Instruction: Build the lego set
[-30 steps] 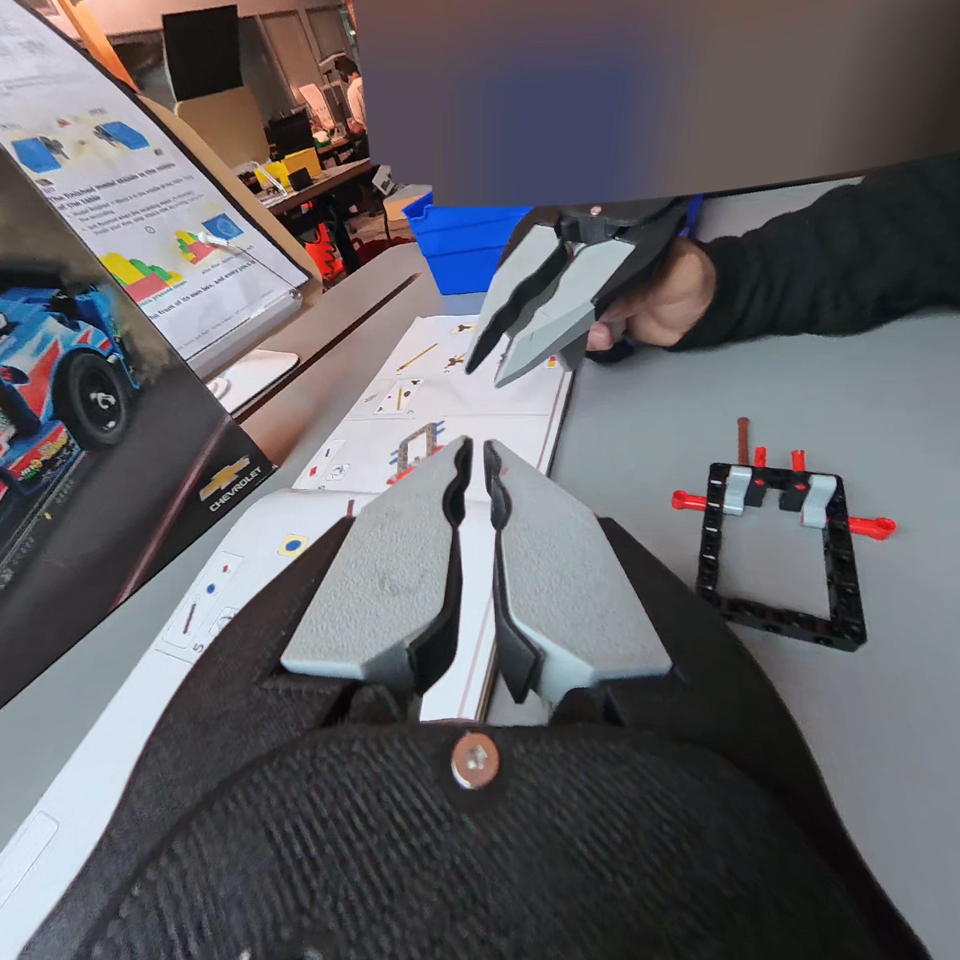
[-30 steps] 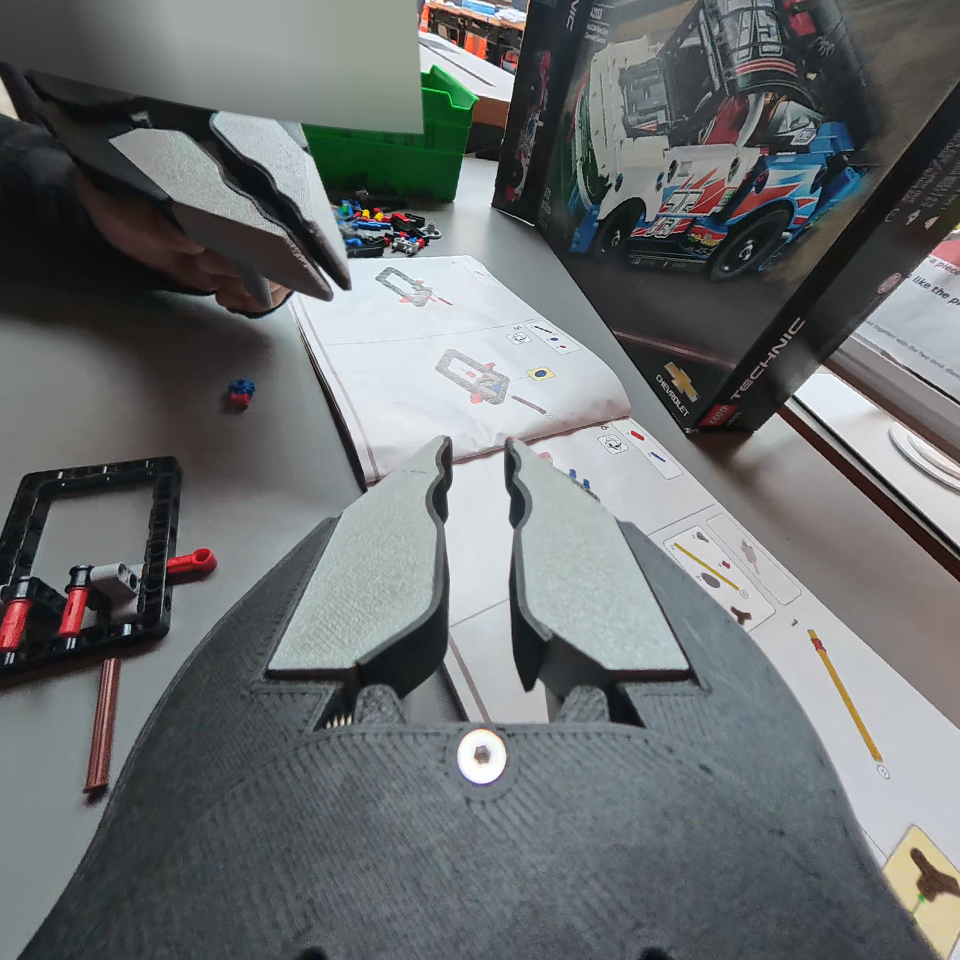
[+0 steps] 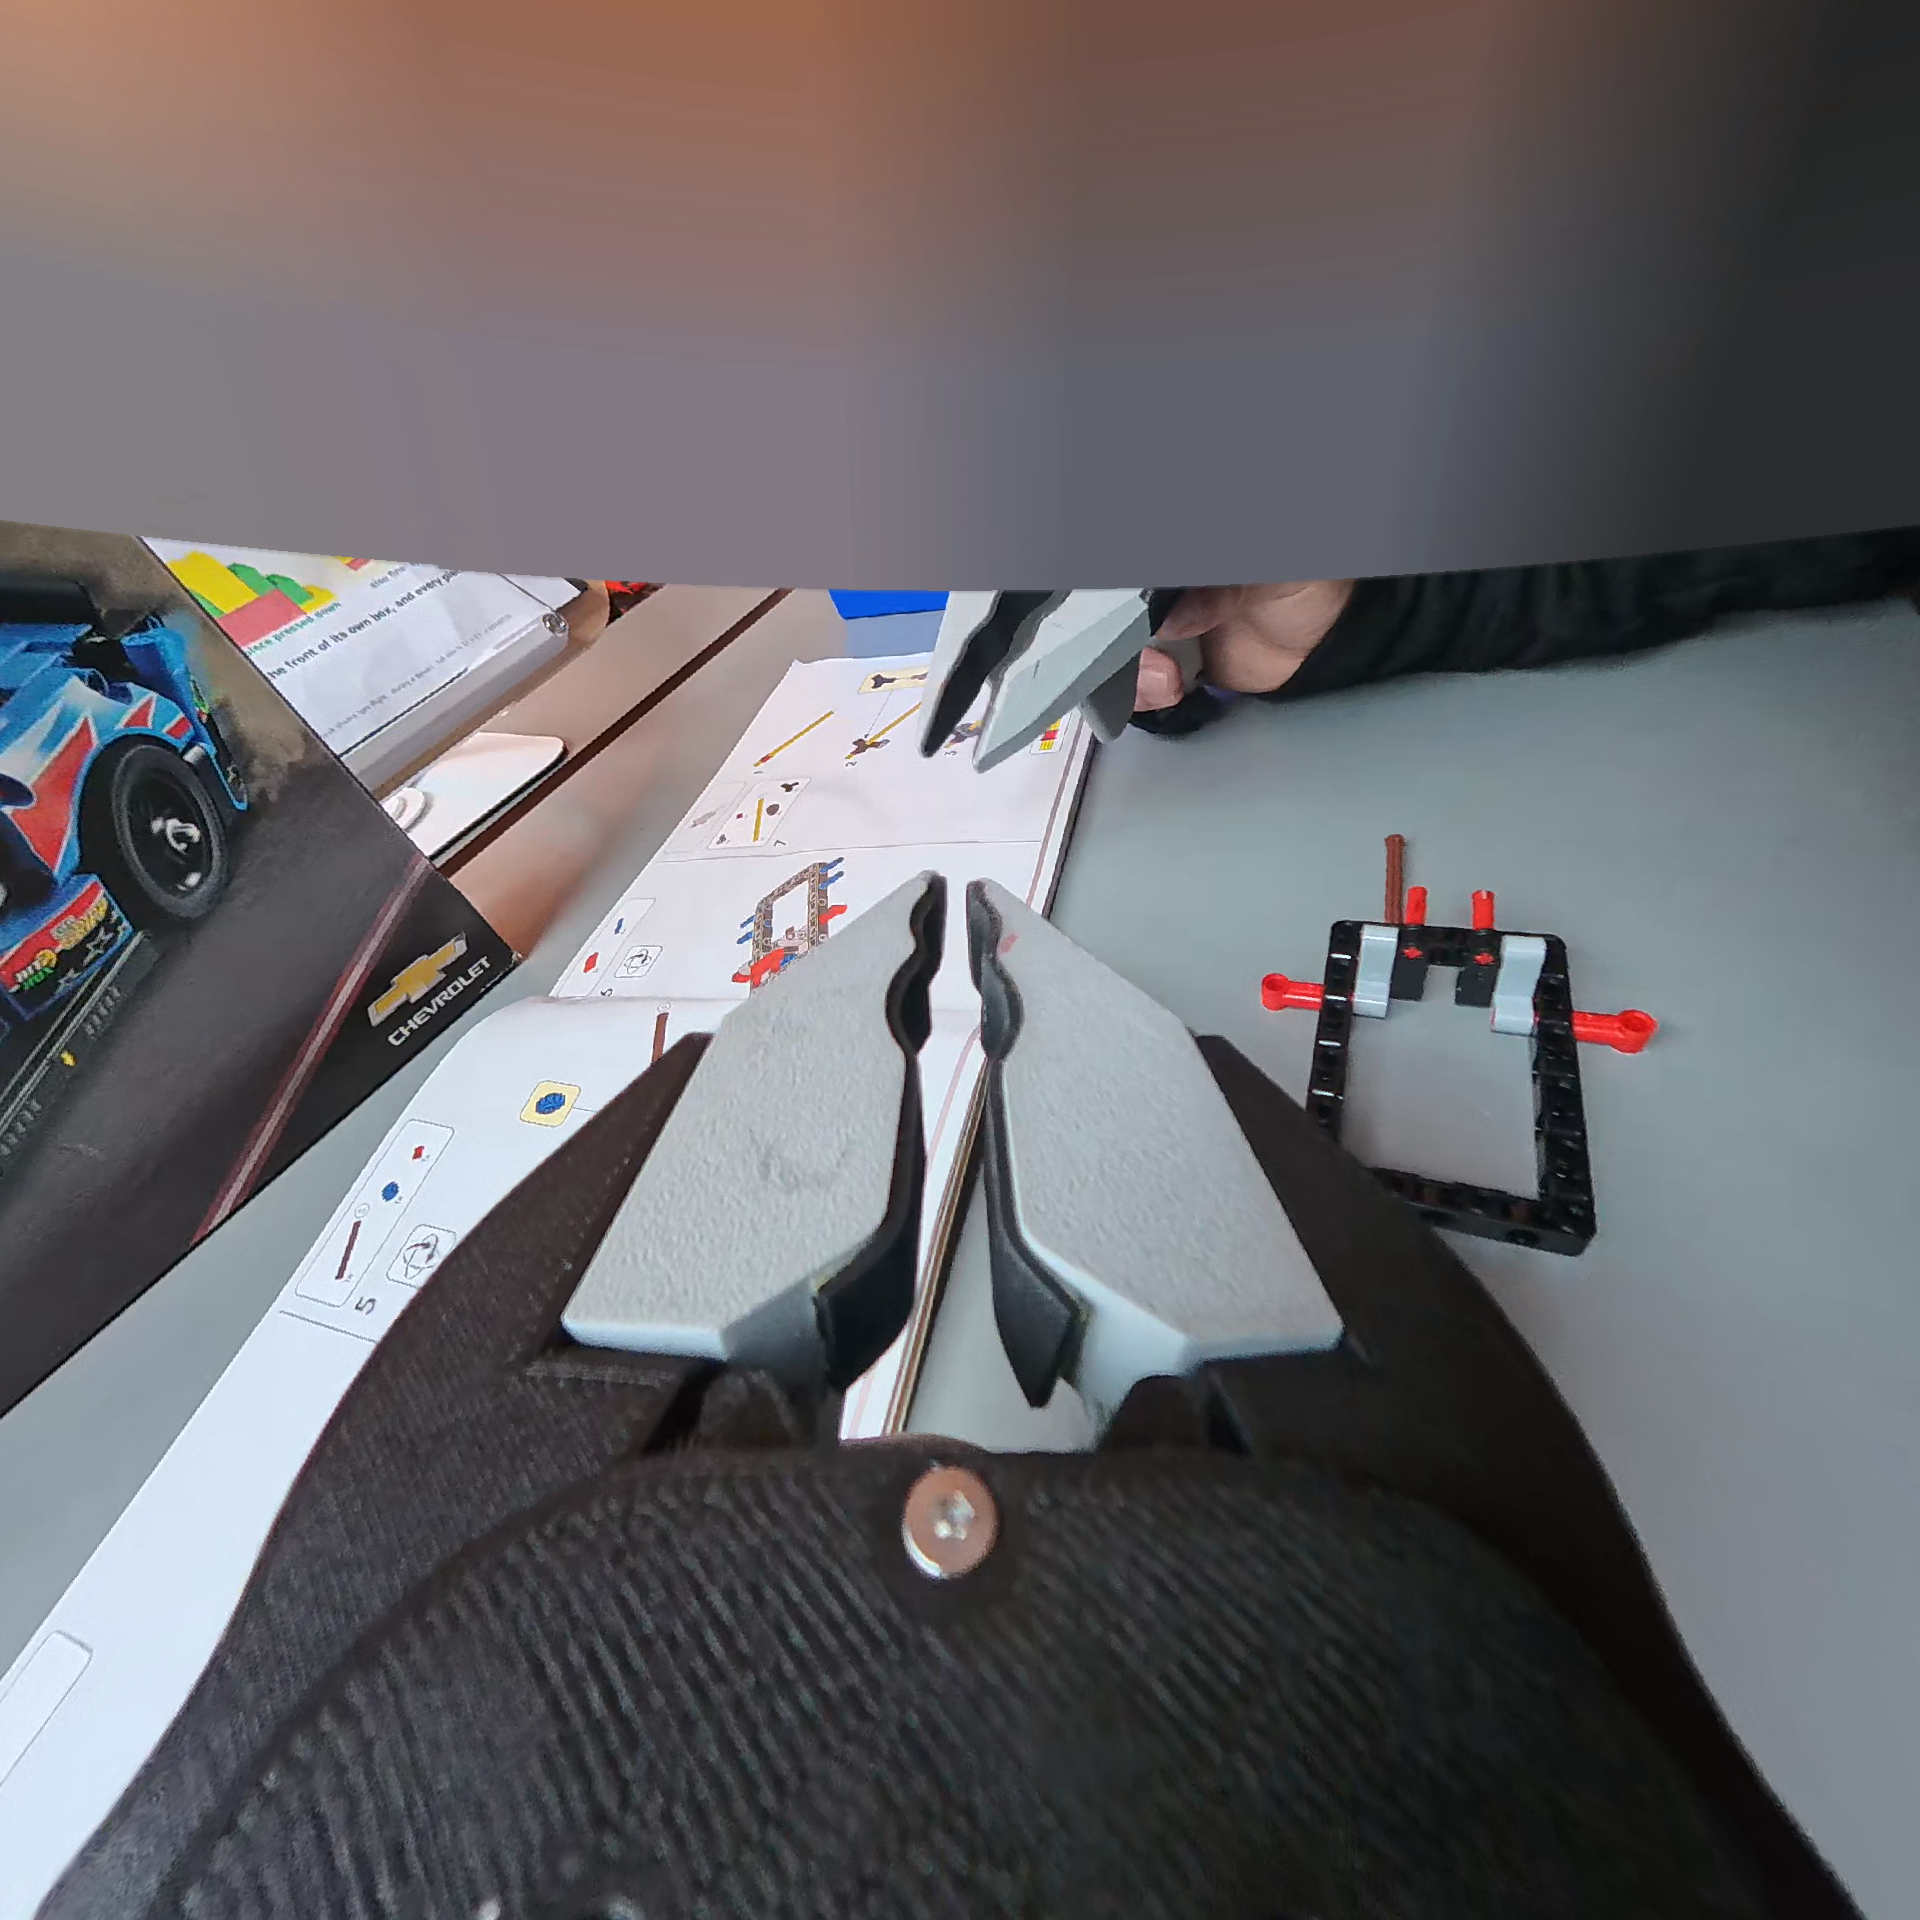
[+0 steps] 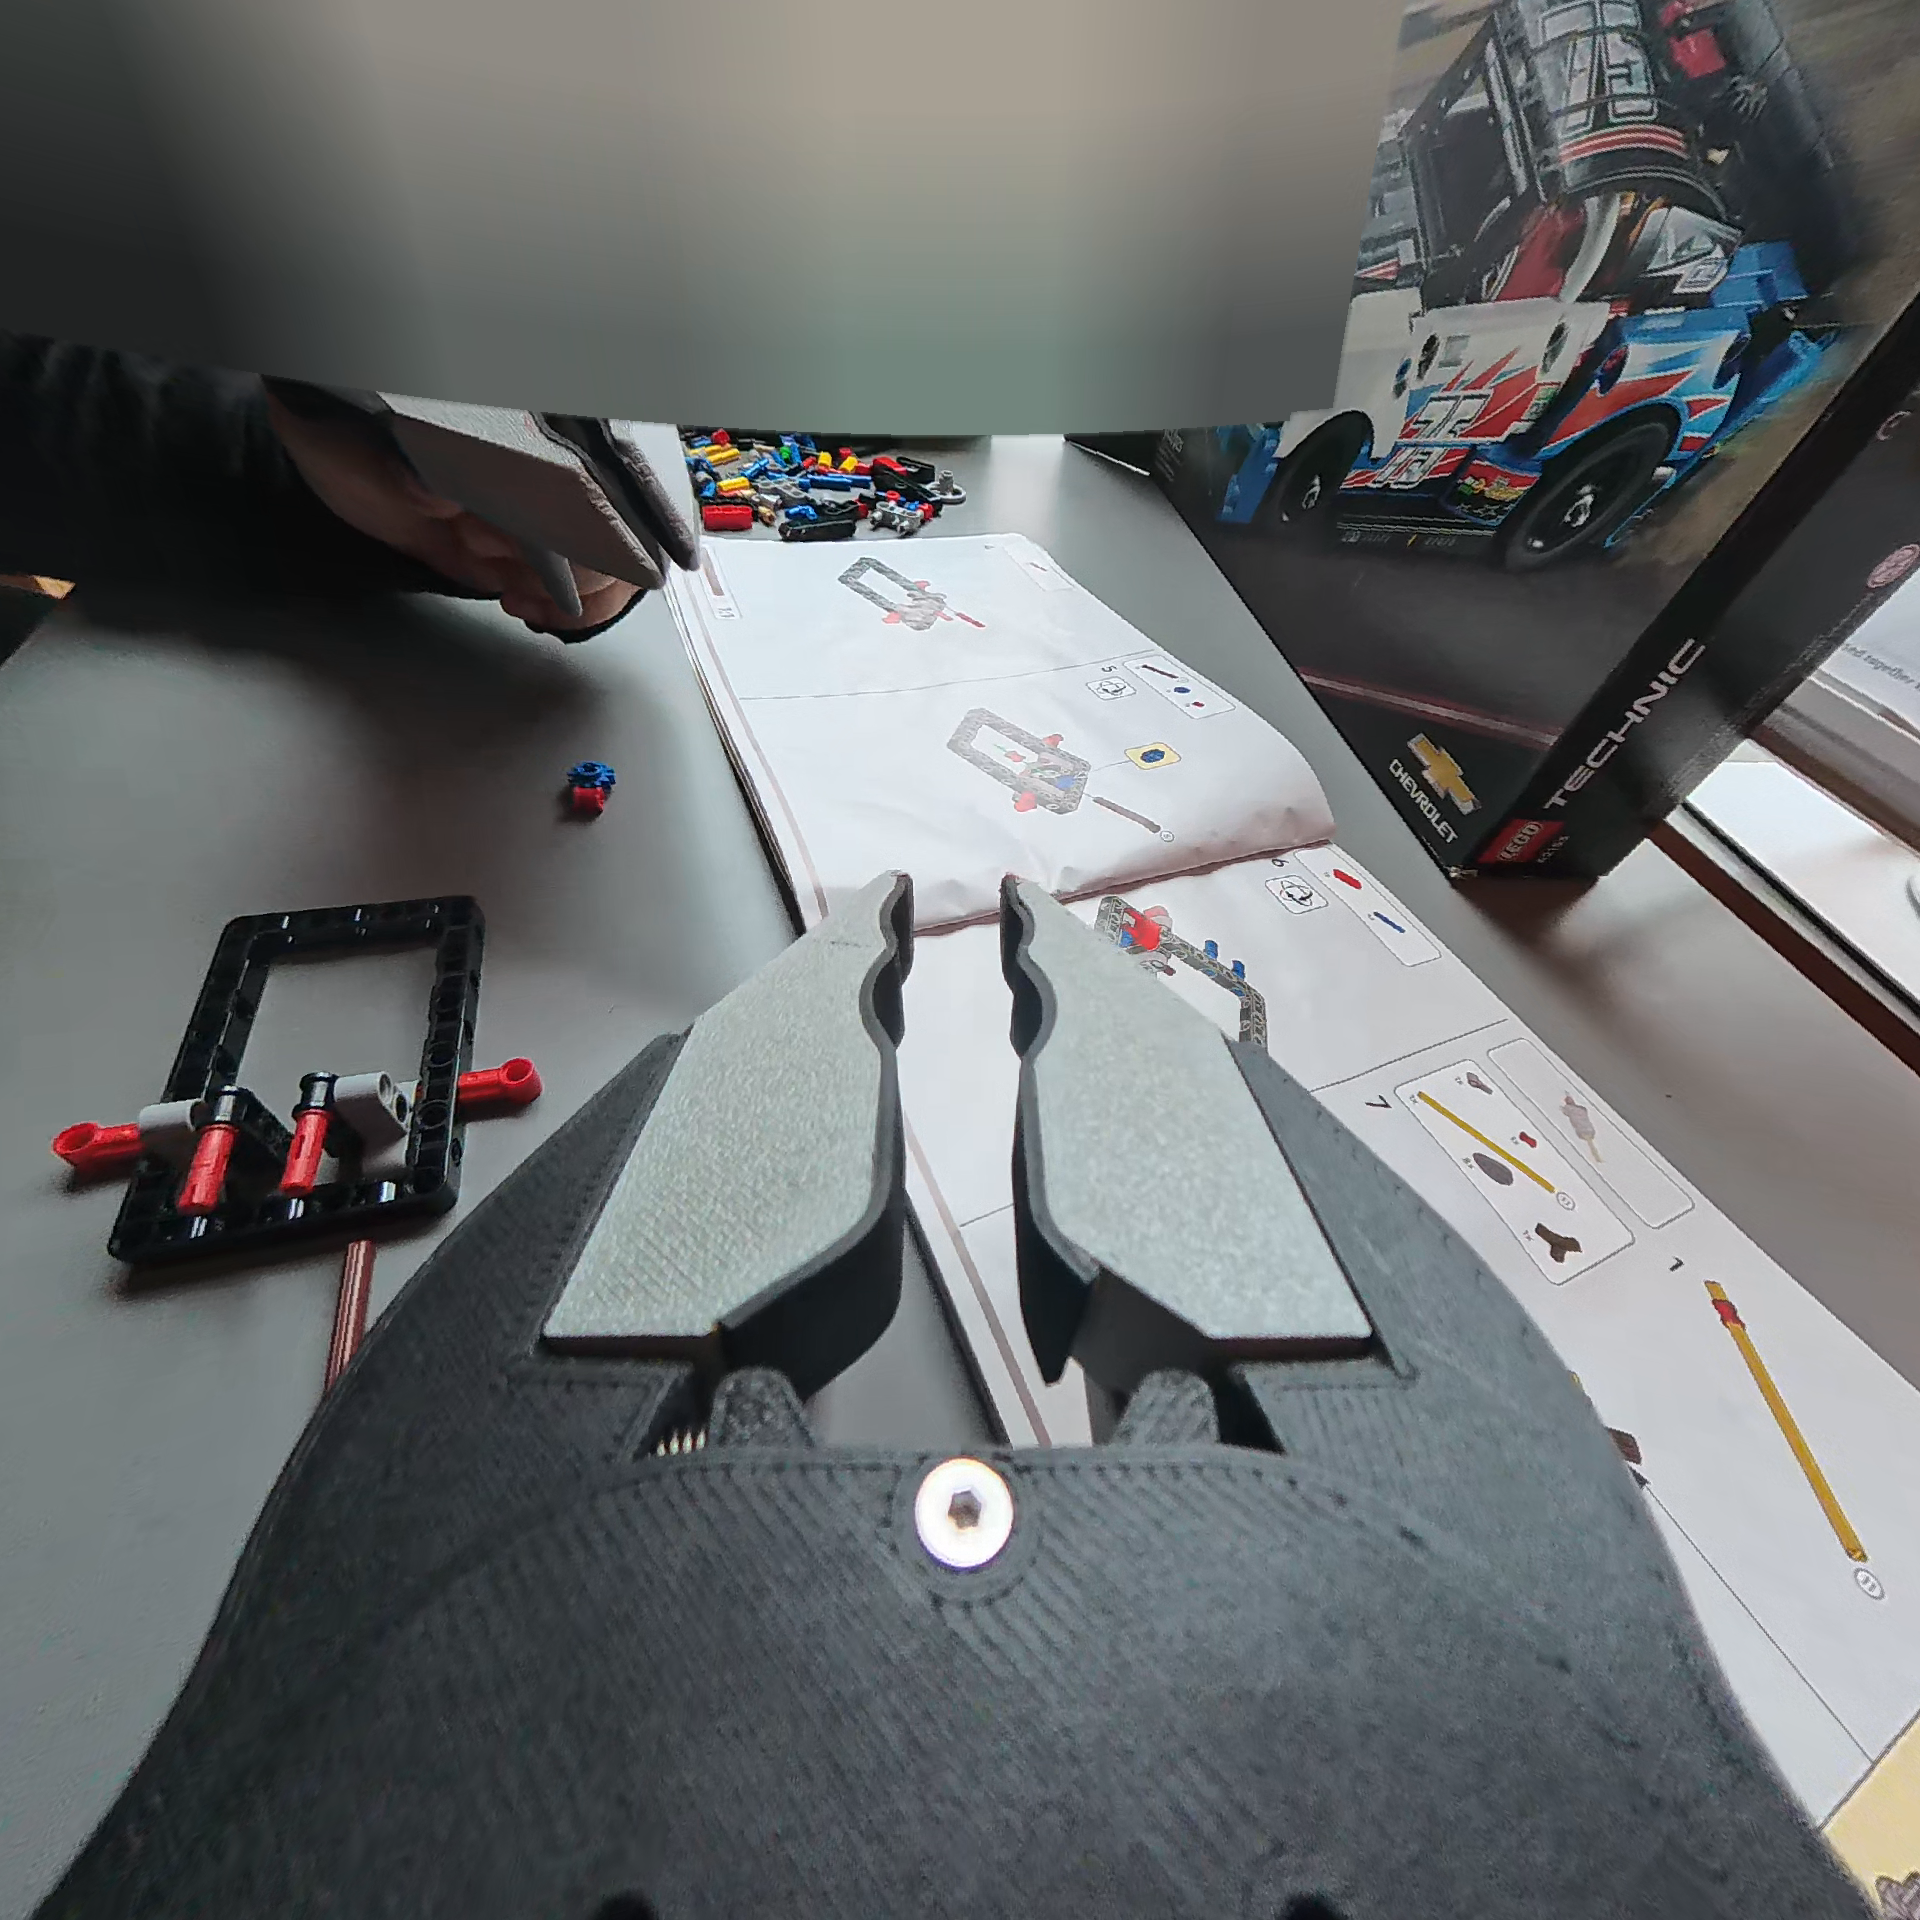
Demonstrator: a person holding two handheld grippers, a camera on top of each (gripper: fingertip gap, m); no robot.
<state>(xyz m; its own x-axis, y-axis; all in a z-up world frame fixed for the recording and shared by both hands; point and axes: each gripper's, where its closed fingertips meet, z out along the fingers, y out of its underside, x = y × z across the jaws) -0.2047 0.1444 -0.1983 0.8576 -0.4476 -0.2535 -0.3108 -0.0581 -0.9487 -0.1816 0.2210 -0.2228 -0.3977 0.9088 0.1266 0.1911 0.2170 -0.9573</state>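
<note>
**Black frame beside the open booklet, both tongs empty**

Black frame [image 4: 312, 1081] with red pins lies on the table just left of the instruction booklet [image 4: 997, 665]. Your left tongs [image 3: 956, 894] are nearly pressed together, empty; your right tongs [image 4: 956, 894] stand slightly spread, empty. A brown rod [image 4: 348, 1309] lies against the frame's near edge, a blue-and-red piece [image 4: 590, 784] beyond it. Judged next: spread one pair wider, then pinch the rod mid-length.
</note>
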